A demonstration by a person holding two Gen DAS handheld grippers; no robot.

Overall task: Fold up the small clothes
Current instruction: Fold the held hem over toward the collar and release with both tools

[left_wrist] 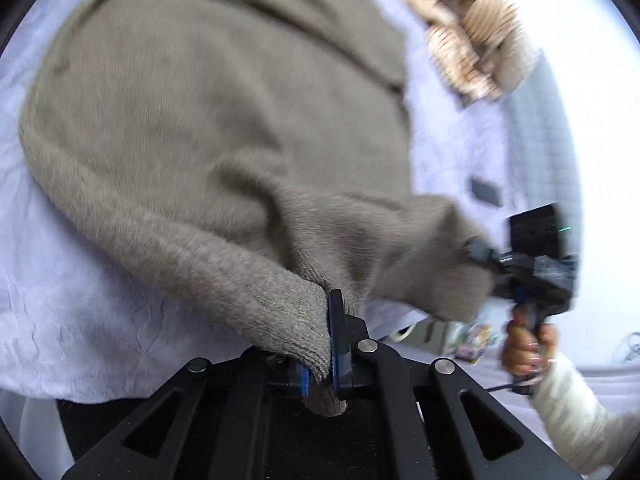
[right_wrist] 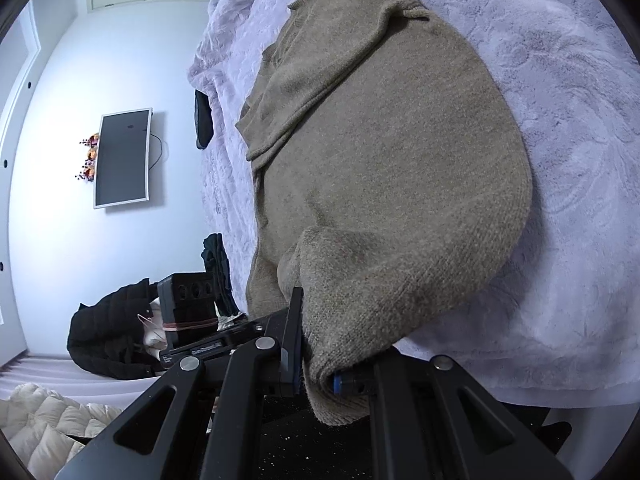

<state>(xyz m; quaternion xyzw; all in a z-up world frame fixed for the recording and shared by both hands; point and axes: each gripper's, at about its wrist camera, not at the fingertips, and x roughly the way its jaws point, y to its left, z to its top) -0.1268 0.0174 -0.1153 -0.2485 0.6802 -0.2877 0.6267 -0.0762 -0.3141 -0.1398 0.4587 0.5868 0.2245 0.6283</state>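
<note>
While both grippers have a hold on the bottom hem, the fold itself looks only begun: the sweater [right_wrist: 380,152] lies spread over the lavender bedspread [right_wrist: 560,120], filling the centre of the right wrist view, its neck end toward the top of the frame and what seems to be one sleeve already laid across the body at upper centre. At lower centre of the left wrist view the left gripper [left_wrist: 320,360] is closed tight on a bunched corner of the knit; the right gripper [right_wrist: 316,372] pinches the other corner likewise. That near edge is lifted off the bed, though blur in the left view makes the height hard to judge. Still left, I judge: carrying the hem toward the neck, then halving again.
</note>
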